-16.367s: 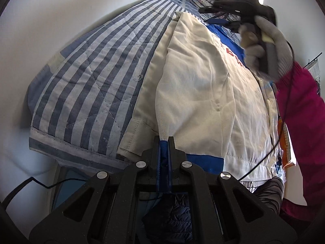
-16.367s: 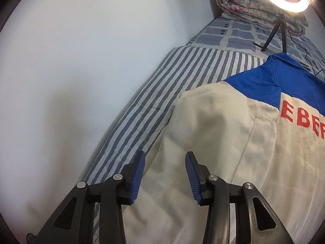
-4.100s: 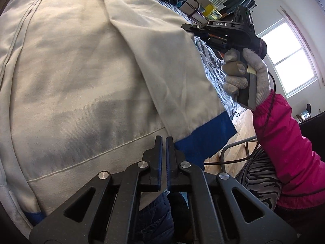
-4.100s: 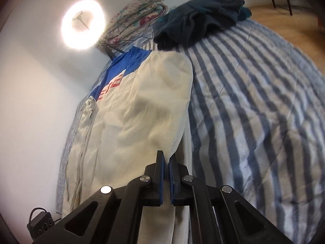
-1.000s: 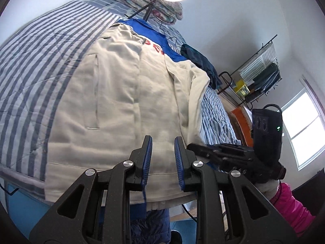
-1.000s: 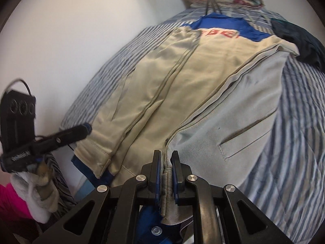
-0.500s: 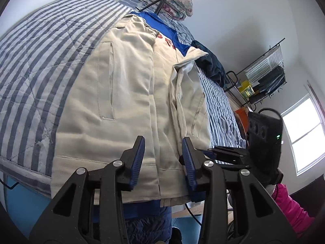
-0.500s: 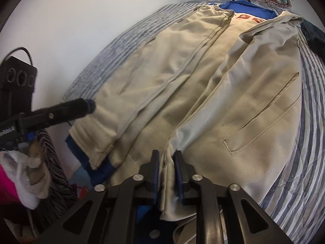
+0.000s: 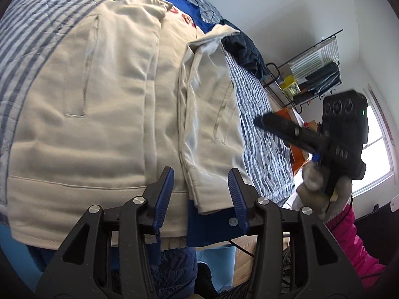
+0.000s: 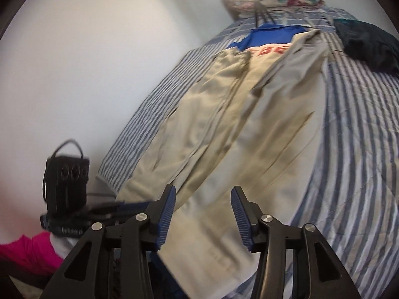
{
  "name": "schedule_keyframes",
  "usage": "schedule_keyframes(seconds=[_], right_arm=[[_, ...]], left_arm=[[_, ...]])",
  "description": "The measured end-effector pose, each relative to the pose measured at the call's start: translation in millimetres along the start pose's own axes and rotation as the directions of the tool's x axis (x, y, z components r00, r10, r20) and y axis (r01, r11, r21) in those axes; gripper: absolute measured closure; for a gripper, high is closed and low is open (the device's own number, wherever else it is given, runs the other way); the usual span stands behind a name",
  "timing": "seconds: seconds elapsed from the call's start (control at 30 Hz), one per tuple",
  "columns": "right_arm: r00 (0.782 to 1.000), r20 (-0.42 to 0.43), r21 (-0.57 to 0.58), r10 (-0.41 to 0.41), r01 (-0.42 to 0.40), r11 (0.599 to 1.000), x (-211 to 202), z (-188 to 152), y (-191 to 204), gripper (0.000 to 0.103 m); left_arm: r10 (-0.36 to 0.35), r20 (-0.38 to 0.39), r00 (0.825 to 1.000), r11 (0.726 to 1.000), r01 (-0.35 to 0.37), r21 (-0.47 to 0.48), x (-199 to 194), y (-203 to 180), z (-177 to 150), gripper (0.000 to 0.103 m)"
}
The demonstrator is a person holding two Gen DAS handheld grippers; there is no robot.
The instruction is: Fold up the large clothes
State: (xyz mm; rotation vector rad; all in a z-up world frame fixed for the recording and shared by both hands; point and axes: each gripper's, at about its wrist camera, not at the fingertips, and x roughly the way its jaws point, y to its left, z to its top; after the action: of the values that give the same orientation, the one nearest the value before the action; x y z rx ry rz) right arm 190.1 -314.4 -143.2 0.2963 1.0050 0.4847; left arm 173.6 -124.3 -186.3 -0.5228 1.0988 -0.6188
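both grippers, left gripper and right gripper, are spreading, nothing pinched. one cream jacket lies flat on one striped bed, one dark garment beside it.

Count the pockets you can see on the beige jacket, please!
2: one slit pocket on the jacket panel toward the wall, one slit pocket on the folded-over panel beside the striped blanket. Others may be hidden.

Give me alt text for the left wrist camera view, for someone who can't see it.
A cream jacket with a blue collar lies on a blue-and-white striped bed, both sides folded in toward the middle. The left gripper is opening above its hem, gripping nothing. At right, a gloved hand holds the right gripper over the bed's edge.
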Motion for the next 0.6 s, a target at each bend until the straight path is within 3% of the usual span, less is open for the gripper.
schedule_keyframes(seconds=[0.23, 0.6], right_arm=[[0.998, 0.054, 0.111, -0.037, 0.031, 0.993, -1.9, 39.1, -39.4, 0.052], [0.988, 0.108, 0.214, -0.111, 0.085, 0.973, 15.7, 113.1, -86.1, 0.04]], left_arm=[[0.034, -0.079, 0.996, 0.999, -0.033, 0.009, 27.7, -6.1, -4.2, 0.054], [0.017, -0.1, 0.995, 0.999, -0.013, 0.037, 33.0, -9.4, -7.5, 0.054]])
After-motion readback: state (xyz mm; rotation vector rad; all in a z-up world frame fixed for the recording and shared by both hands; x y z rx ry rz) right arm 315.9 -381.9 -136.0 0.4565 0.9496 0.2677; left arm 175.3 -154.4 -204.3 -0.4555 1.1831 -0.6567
